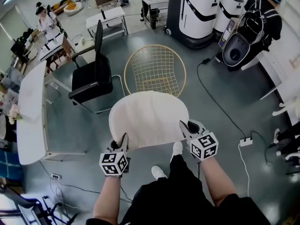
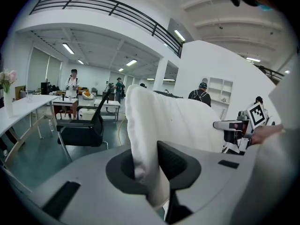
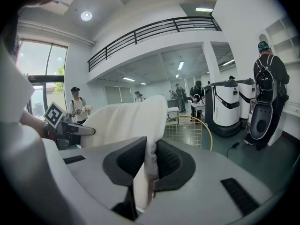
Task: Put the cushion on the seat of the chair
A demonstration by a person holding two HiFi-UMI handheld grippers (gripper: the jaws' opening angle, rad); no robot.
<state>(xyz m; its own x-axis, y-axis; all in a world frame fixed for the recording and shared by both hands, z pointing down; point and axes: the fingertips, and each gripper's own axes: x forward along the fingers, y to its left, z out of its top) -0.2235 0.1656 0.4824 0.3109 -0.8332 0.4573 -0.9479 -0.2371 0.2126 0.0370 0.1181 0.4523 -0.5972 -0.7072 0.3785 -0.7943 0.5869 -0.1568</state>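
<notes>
A round cream cushion (image 1: 149,118) is held flat in the air between both grippers, in front of the person's legs. My left gripper (image 1: 123,142) is shut on its near left edge, and the cushion (image 2: 154,125) rises out of the jaws in the left gripper view. On the near right edge my right gripper (image 1: 186,127) is shut too, the cushion (image 3: 126,121) pinched between its pads. Just beyond the cushion stands the gold wire chair (image 1: 154,71), its round mesh seat bare; the chair (image 3: 193,132) also shows in the right gripper view.
A black office chair (image 1: 92,74) stands left of the wire chair, with a white table (image 1: 31,112) further left. Large white machines (image 1: 200,13) and a person with a backpack (image 1: 255,27) are at the back right. A cable and power strip (image 1: 245,141) lie on the floor to the right.
</notes>
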